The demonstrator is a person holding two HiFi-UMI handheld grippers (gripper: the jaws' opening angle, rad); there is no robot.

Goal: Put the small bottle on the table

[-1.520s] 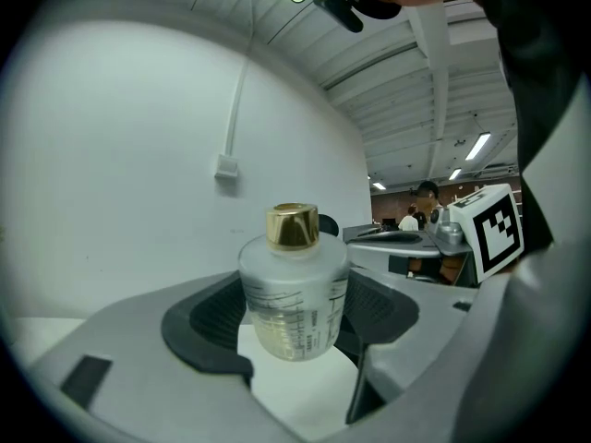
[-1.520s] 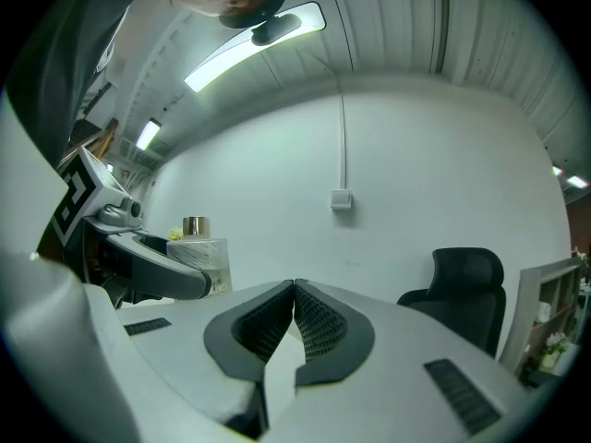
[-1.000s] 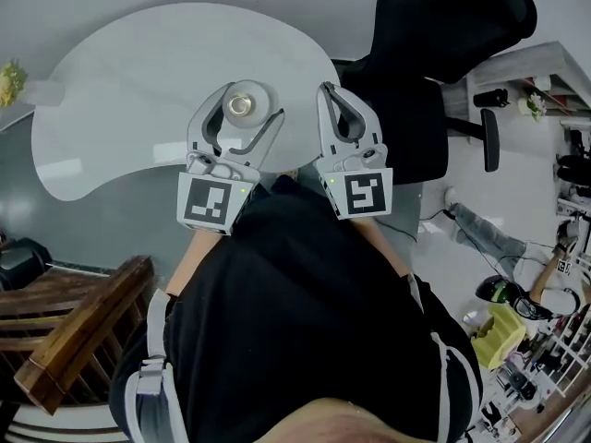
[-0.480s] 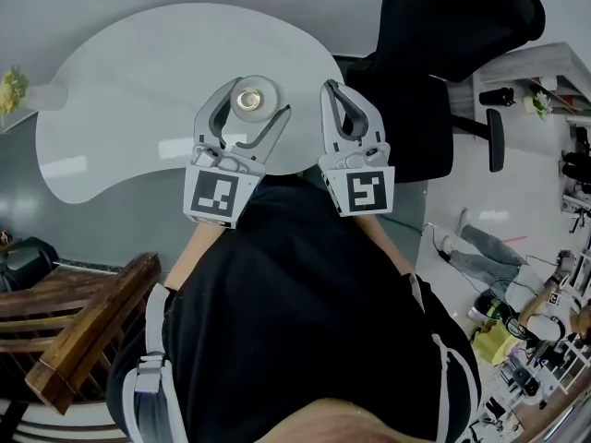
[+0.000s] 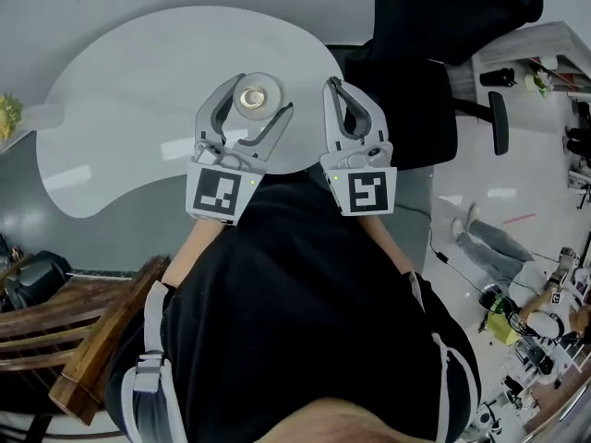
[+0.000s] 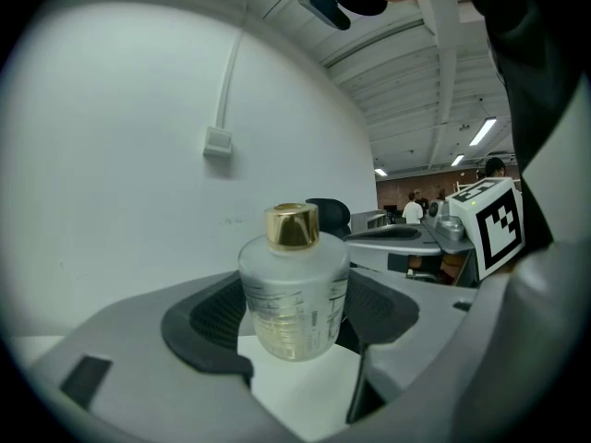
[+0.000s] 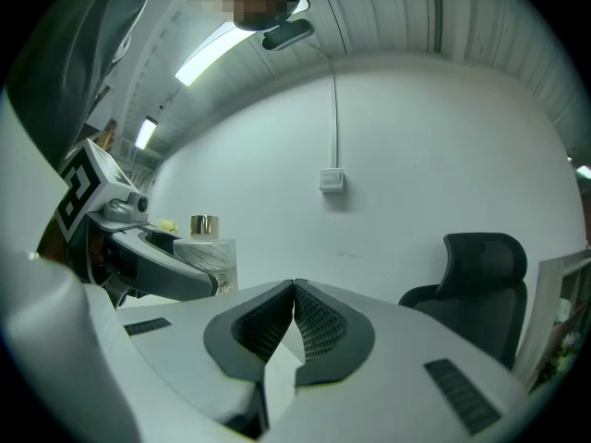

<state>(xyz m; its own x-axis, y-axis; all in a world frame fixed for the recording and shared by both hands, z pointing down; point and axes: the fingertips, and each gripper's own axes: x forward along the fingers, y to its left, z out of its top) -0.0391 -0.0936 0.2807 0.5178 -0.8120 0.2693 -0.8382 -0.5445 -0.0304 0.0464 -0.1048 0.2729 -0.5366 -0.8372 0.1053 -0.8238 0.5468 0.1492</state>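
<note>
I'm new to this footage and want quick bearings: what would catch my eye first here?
First, the small bottle, frosted with a gold cap, upright between the jaws of the left gripper over the white table. Beside it, the right gripper is shut and empty. A black office chair stands at the table's right end.

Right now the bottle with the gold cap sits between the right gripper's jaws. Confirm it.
Wrong gripper: the bottle with the gold cap sits between the left gripper's jaws, as the left gripper view shows. The right gripper's jaws are together, with nothing between them.
</note>
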